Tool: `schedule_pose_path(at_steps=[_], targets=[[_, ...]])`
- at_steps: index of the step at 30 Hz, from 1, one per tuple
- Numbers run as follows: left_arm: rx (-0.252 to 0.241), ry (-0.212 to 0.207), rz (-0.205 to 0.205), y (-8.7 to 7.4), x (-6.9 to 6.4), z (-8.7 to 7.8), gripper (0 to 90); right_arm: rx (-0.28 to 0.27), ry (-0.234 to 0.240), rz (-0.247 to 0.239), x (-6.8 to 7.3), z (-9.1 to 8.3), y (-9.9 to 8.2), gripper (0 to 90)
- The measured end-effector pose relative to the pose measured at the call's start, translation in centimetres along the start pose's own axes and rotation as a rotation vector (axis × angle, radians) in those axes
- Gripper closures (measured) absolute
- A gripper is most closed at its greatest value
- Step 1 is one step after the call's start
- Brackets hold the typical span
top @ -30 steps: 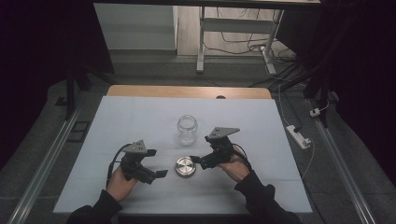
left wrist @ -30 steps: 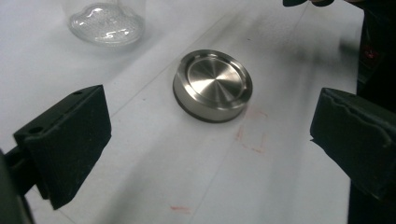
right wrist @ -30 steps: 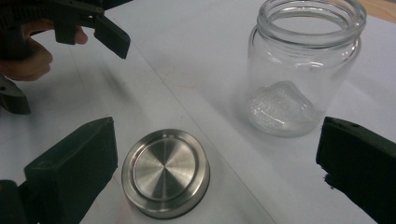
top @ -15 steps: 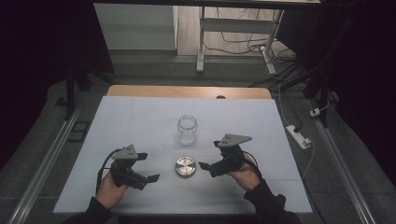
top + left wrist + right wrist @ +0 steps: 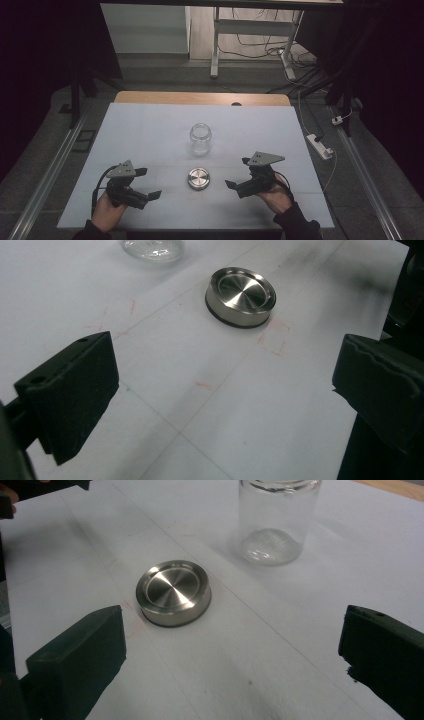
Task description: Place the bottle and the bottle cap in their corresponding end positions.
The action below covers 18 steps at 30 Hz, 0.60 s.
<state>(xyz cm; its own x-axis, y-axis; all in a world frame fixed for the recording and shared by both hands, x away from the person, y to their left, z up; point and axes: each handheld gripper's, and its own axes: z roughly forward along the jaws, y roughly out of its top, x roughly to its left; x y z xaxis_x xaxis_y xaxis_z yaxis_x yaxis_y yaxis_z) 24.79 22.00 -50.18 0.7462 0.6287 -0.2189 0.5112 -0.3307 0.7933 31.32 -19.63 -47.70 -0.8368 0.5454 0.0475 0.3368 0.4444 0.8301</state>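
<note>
Both tongs, left and right, gape wide and empty, flanking the steel lid on the bench; the open glass jar stands just beyond. Seemingly the approach stage: next, one must close on the lid.

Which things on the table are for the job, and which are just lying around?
For the job: glass jar, metal lid, left tongs, right tongs, both open.
Just lying around: white power strip and cables on the floor.
</note>
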Motion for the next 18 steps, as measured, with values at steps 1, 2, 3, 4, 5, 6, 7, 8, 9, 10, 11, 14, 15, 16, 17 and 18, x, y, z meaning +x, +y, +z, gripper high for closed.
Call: schedule_pose_path(at_steps=[1, 2, 3, 4, 5, 6, 7, 8, 9, 10, 11, 14, 15, 16, 17, 18], targets=[[0.000, 0.005, -0.002, -0.1, 0.0, -0.2, 0.0, -0.002, -0.008, 0.001, -0.1, -0.2, -0.2, 0.0], [0.000, 0.010, -0.004, -0.3, 0.0, -0.3, 0.0, -0.005, -0.018, 0.008, -0.1, -0.5, -0.3, 0.0], [0.001, 0.014, -0.006, -0.4, 0.0, -0.5, 0.0, -0.008, -0.024, 0.009, -0.2, -0.8, -0.5, 0.0], [0.001, 0.018, -0.006, -0.6, 0.0, -0.7, 0.0, -0.010, -0.030, 0.012, -0.2, -1.0, -0.6, 0.0], [0.000, 0.022, -0.008, -0.7, 0.0, -0.8, 0.0, -0.011, -0.038, 0.016, -0.3, -1.3, -0.8, 0.0], [-0.001, 0.026, -0.012, -0.9, -0.1, -1.0, 0.0, -0.012, -0.045, 0.019, -0.4, -1.5, -0.9, 0.0], [-0.002, 0.030, -0.015, -1.0, -0.1, -1.2, 0.0, -0.015, -0.051, 0.023, -0.5, -1.8, -1.1, 0.0], [-0.004, 0.034, -0.018, -1.2, -0.1, -1.4, 0.0, -0.016, -0.057, 0.030, -0.5, -2.0, -1.3, 0.0], [-0.005, 0.038, -0.022, -1.3, -0.1, -1.5, 0.0, -0.018, -0.059, 0.035, -0.6, -2.3, -1.4, 0.0], [-0.005, 0.042, -0.025, -1.5, -0.1, -1.7, 0.0, -0.020, -0.064, 0.040, -0.7, -2.5, -1.6, 0.0], [-0.006, 0.048, -0.028, -1.7, -0.1, -1.9, 0.0, -0.020, -0.072, 0.044, -0.7, -2.7, -1.8, 0.0], [-0.004, 0.062, -0.038, -2.2, -0.1, -2.4, 0.0, -0.023, -0.094, 0.053, -0.9, -3.4, -2.3, 0.0], [-0.004, 0.066, -0.044, -2.3, -0.1, -2.5, 0.0, -0.024, -0.100, 0.057, -1.0, -3.7, -2.5, 0.0], [-0.005, 0.069, -0.049, -2.5, 0.0, -2.7, 0.0, -0.026, -0.107, 0.064, -1.1, -3.9, -2.7, 0.0], [-0.004, 0.074, -0.052, -2.6, 0.0, -2.8, 0.0, -0.027, -0.115, 0.068, -1.1, -4.1, -2.8, 0.0], [-0.005, 0.077, -0.055, -2.8, 0.0, -3.0, 0.0, -0.027, -0.124, 0.071, -1.2, -4.4, -3.0, 0.0]])
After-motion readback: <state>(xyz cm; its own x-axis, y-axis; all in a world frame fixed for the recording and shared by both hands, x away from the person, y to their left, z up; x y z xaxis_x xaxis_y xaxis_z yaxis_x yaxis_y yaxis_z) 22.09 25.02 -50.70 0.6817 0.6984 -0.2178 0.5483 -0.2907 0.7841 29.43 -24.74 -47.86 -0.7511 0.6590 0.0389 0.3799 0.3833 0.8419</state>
